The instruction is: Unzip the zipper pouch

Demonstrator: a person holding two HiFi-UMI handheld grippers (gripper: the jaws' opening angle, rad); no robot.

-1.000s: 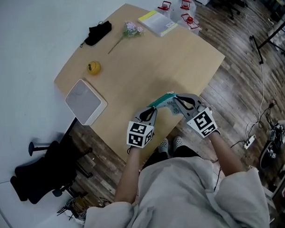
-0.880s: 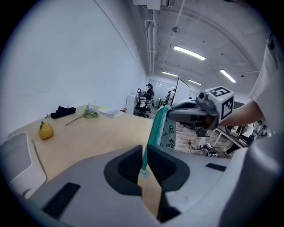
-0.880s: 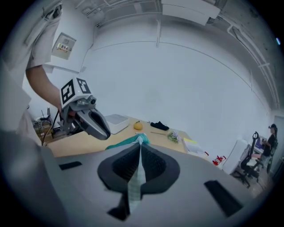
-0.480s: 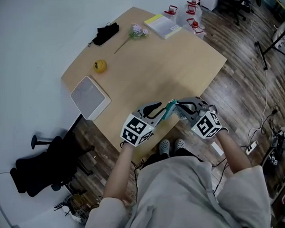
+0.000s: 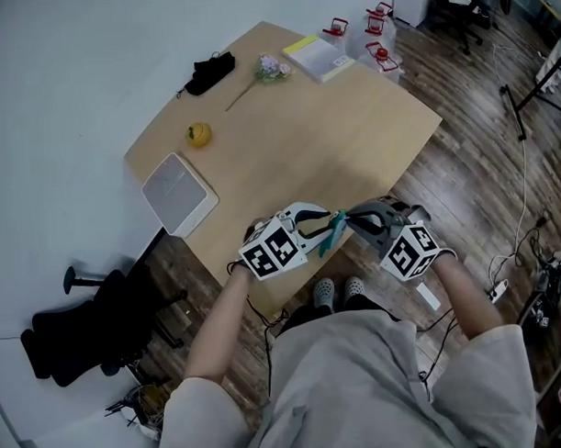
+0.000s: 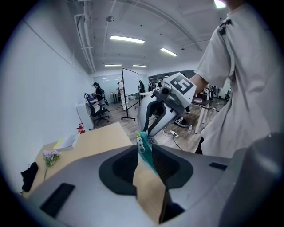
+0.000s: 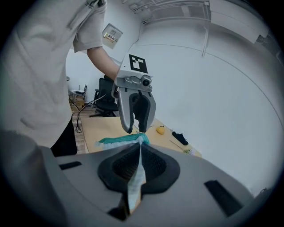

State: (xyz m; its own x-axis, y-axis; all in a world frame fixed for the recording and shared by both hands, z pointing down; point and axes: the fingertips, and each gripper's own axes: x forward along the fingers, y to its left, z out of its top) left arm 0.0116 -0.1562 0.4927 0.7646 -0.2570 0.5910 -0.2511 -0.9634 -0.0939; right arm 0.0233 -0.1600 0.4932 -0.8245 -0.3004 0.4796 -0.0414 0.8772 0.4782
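Note:
A small pouch (image 5: 335,228) with a teal zipper hangs in the air over the table's near edge, between my two grippers. My right gripper (image 5: 350,220) is shut on one end of the pouch (image 7: 119,140), whose fabric runs down between its pads. My left gripper (image 5: 324,228) faces it from the left. Its jaws are opening, and the tan side of the pouch (image 6: 149,188) and the zipper pull (image 6: 141,143) stand between them with a gap beside the fabric. Each gripper view shows the opposite gripper: the right gripper (image 6: 166,104) and the left gripper (image 7: 135,104).
On the wooden table (image 5: 296,144) lie a white box (image 5: 176,192), a yellow fruit (image 5: 199,134), a black cloth item (image 5: 211,71), a flower sprig (image 5: 268,69), a book (image 5: 319,55) and red-lidded containers (image 5: 377,33). A black chair (image 5: 82,326) stands on the floor at the left.
The left gripper's jaws have spread apart around the pouch. Both grippers drew back toward the table's near edge and the person, and the left one turned its marker cube upward.

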